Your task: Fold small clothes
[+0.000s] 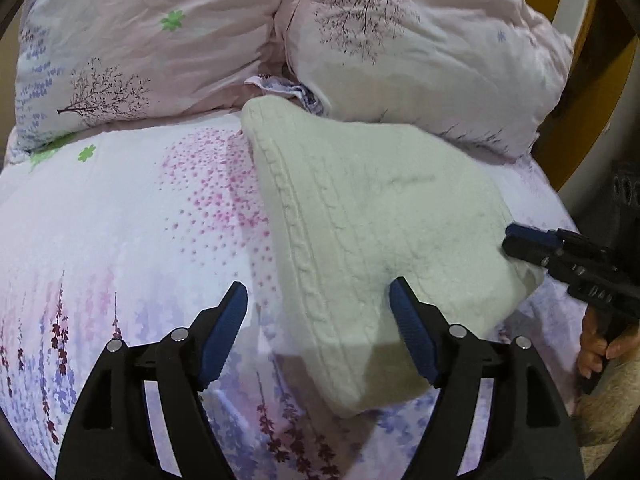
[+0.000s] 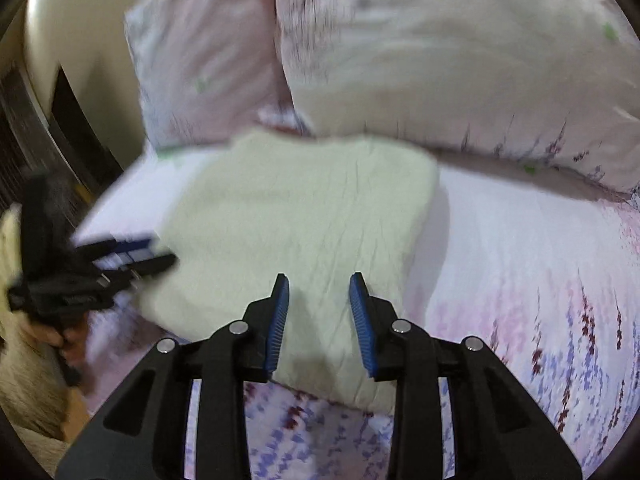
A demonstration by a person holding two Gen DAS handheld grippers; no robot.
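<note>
With both sets of fingers apart and gripping nothing, left gripper wide and right gripper narrower, the folded cream knit lies on the bed below the pillows; judged soft, light, floppy, best pinched at a corner.

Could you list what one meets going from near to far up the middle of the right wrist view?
Right gripper, jaws apart with nothing pinched → folded cream garment lying on the floral bedsheet → pillows at the head of the bed.
</note>
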